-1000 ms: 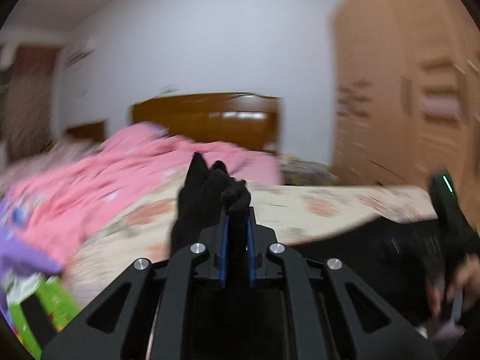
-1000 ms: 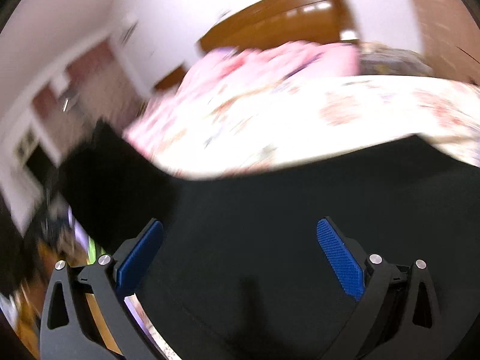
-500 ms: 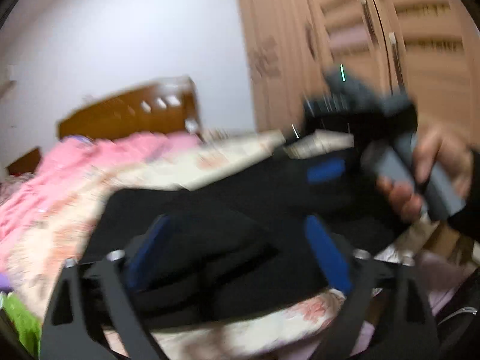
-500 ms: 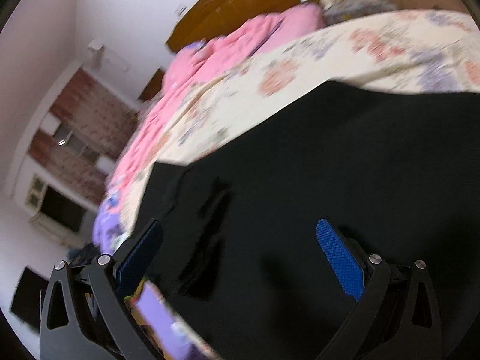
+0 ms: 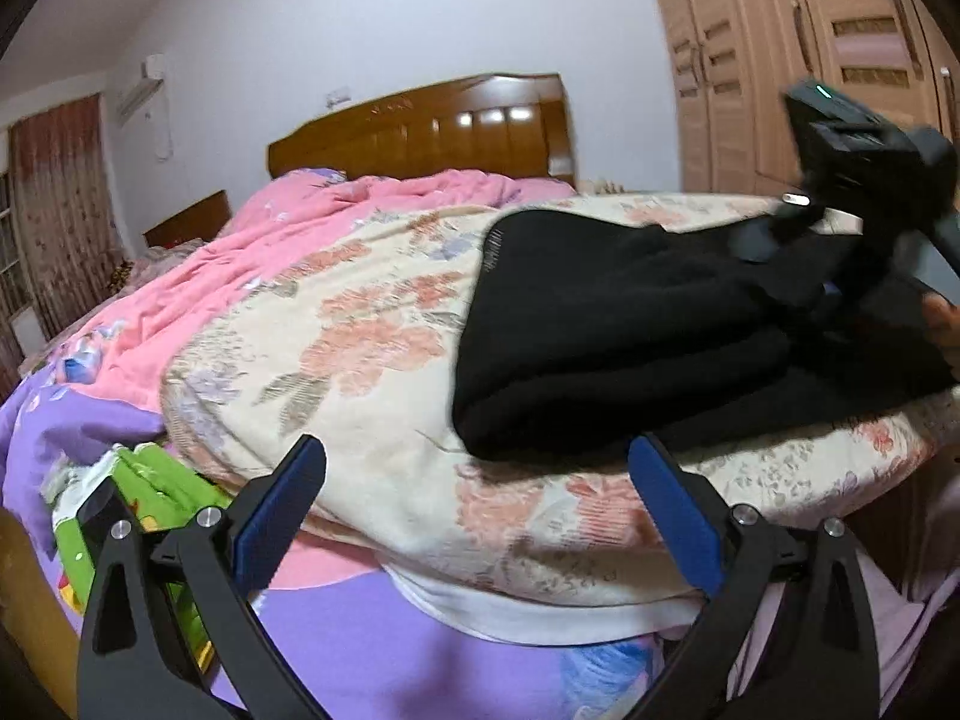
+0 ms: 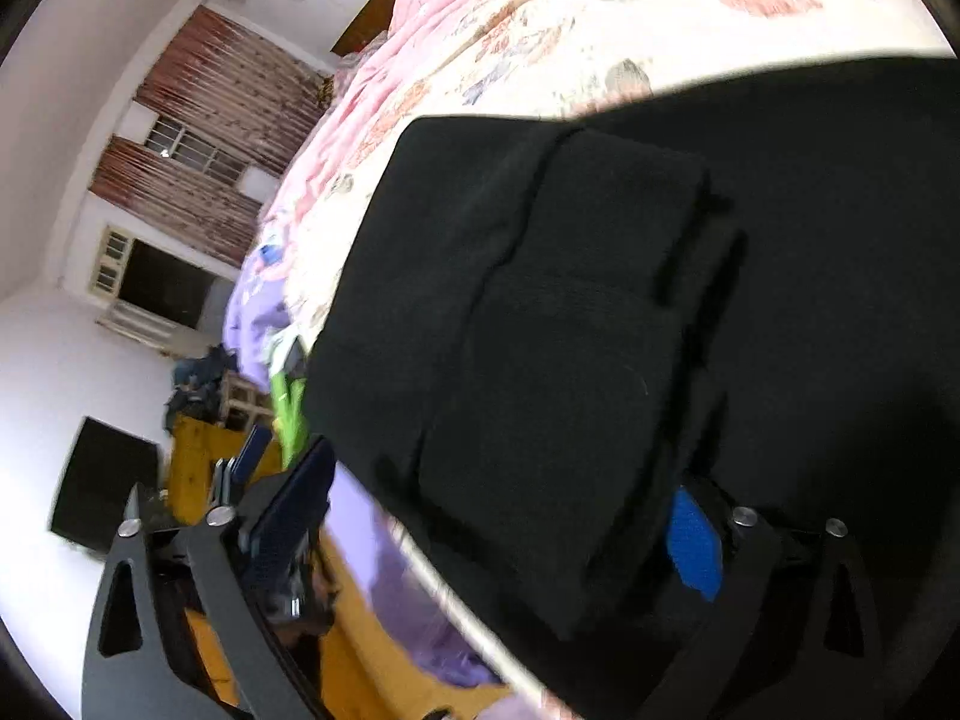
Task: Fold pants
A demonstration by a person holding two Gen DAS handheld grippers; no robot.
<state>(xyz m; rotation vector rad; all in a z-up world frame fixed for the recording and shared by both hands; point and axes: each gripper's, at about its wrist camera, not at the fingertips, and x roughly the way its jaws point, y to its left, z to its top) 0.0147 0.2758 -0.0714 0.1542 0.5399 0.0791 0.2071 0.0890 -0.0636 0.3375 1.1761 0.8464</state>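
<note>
1. The black fleece-like pants (image 5: 624, 324) are lying in a thick, layered bundle on the cream floral quilt (image 5: 360, 360) near the foot edge of the bed. In the right wrist view the same black fabric is showing a doubled panel lying over a wider dark layer, so at least one fold is already looking done.

2. The left gripper (image 5: 474, 516) is hanging short of the bundle with its blue-padded fingers (image 5: 279, 507) spread wide. Its jaws have just been opening, and nothing is sitting between them now, only quilt and purple sheet (image 5: 372, 648) beyond.

3. The right gripper (image 6: 492, 528) is reaching over the near edge of the folded panel. Its jaws have just been closing, with black cloth lying between them. The right blue pad is nestling against the fabric's edge, but the left pad is still standing clear of it, so I am reading this as released — not yet pinching.

4. From the left wrist view, the right gripper's dark body is hovering at the far right end of the bundle, with part of a hand (image 5: 942, 324) behind it.

5. What is remaining, as I judge it: the bundle is looking lumpy and uneven — one more fold or a squaring-up of the edges is probably still needed before the pants are sitting as a neat stack.
</note>
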